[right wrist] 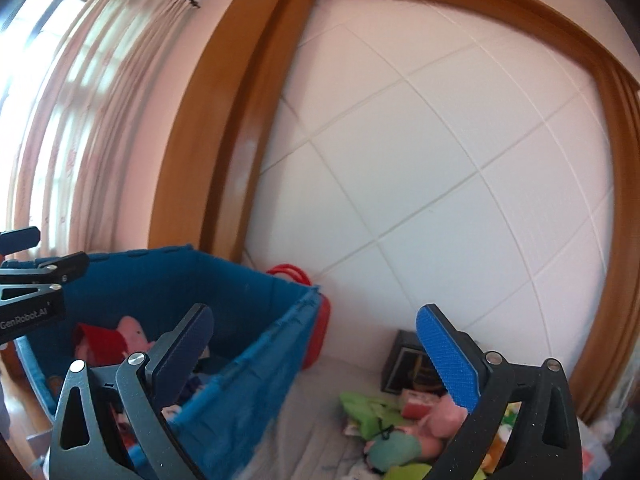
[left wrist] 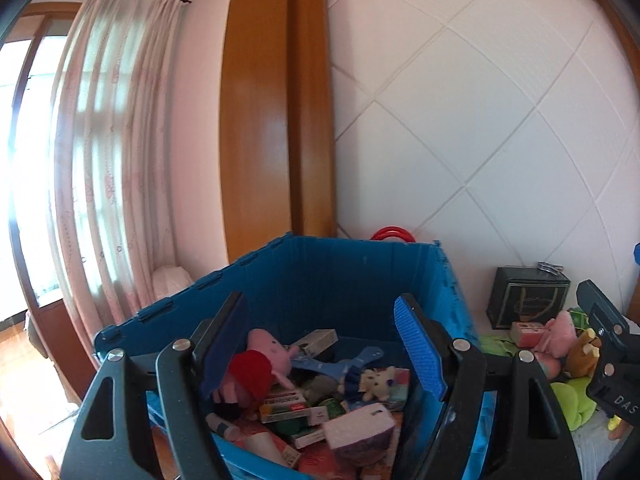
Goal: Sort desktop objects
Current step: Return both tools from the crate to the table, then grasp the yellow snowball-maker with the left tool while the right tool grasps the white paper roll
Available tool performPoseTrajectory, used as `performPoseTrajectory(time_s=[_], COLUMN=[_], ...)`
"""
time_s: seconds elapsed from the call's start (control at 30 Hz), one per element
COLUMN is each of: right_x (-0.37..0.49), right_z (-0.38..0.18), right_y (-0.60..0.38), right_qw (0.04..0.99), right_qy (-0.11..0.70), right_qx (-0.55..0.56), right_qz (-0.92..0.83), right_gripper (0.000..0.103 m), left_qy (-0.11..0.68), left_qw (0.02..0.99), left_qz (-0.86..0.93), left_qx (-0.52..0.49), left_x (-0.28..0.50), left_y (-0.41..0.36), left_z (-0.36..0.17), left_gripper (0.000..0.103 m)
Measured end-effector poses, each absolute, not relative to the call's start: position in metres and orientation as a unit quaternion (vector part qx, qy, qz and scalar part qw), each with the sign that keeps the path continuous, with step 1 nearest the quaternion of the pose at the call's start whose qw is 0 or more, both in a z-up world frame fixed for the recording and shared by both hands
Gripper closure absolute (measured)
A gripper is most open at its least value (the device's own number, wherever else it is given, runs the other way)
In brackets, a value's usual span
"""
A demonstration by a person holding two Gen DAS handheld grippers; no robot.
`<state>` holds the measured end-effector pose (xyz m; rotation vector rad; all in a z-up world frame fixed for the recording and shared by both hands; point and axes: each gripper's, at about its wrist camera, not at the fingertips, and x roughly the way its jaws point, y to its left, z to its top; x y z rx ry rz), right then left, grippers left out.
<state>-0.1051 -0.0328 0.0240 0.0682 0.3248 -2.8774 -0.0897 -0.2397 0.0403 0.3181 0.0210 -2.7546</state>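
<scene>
While the left gripper (left wrist: 324,344) hangs wide open and empty over the blue crate (left wrist: 344,276), the right gripper (right wrist: 320,354), jaws fully spread and empty, is nearer the unsorted toy pile (right wrist: 404,432) lying low and ahead on the bed right of the crate.

A: Left gripper (left wrist: 324,344) status?
B: Jaws spread wide, nothing between the pads. Pointing slightly downward.
A: Right gripper (right wrist: 316,348)?
B: Jaws fully apart, nothing gripped. Held about level.
A: Do they see each other?
B: Yes. The right one shows at the right edge of the left wrist view, the left one at the left edge of the right wrist view. Side by side, not touching.
</scene>
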Motion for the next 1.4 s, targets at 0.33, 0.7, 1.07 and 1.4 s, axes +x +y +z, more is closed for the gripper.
performPoseTrajectory(time_s=[0.33,0.7,1.07,1.4], right_x=[-0.098,-0.083,-0.136,-0.164], right_z=[-0.027,-0.091,-0.219,-0.294], right_y=[0.159,0.372,0.515,0.547], right_qw=[-0.046,-0.181,-0.168,-0.13], right_qy=[0.085,0.052,0.073,0.066], right_qx=[0.129,0.238,0.401,0.469], right_qz=[-0.987,-0.953,-0.898,-0.871], right_gripper=[0.0,0.0,0.0,0.0], left_qy=[-0.022,-0.034,-0.057,-0.087], left_qw=[0.034,-0.055,-0.066,-0.055], left_qz=[-0.988,-0.95,-0.903,-0.871], left_qx=[0.146,0.305,0.42,0.48], left_x=[-0.116,-0.18,-0.207,-0.229], left_y=[-0.091,0.096,0.243,0.286], left_z=[0.017,-0.089,-0.194,-0.25], left_gripper=[0.028,0.028,0.028,0.028])
